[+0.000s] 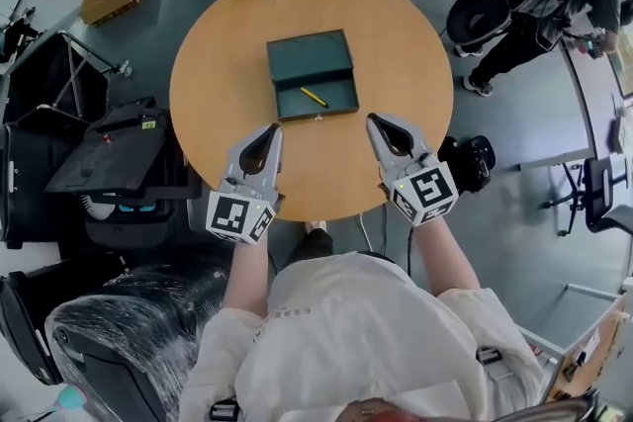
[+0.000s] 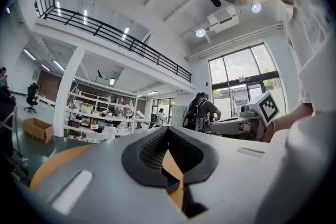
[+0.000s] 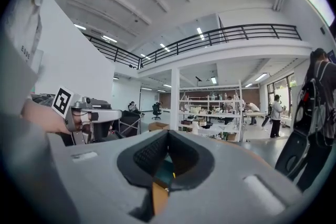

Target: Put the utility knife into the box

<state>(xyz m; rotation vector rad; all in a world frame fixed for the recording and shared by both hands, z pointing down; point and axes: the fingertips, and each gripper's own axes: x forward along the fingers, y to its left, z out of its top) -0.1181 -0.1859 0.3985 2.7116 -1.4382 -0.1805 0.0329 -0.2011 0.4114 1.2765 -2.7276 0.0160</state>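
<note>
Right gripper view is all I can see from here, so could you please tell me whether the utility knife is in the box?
Observer: Yes. In the head view the yellow utility knife lies inside the open box, in the half nearer the person.
Operator: Thank you. Is the left gripper holding anything?
Observer: No. The left gripper has its jaws together with nothing between them, as its own view shows.
Operator: And where are the two grippers relative to the box?
Observer: Both are over the near part of the table, short of the box. The left gripper is by its near left corner and the right gripper by its near right corner.
</note>
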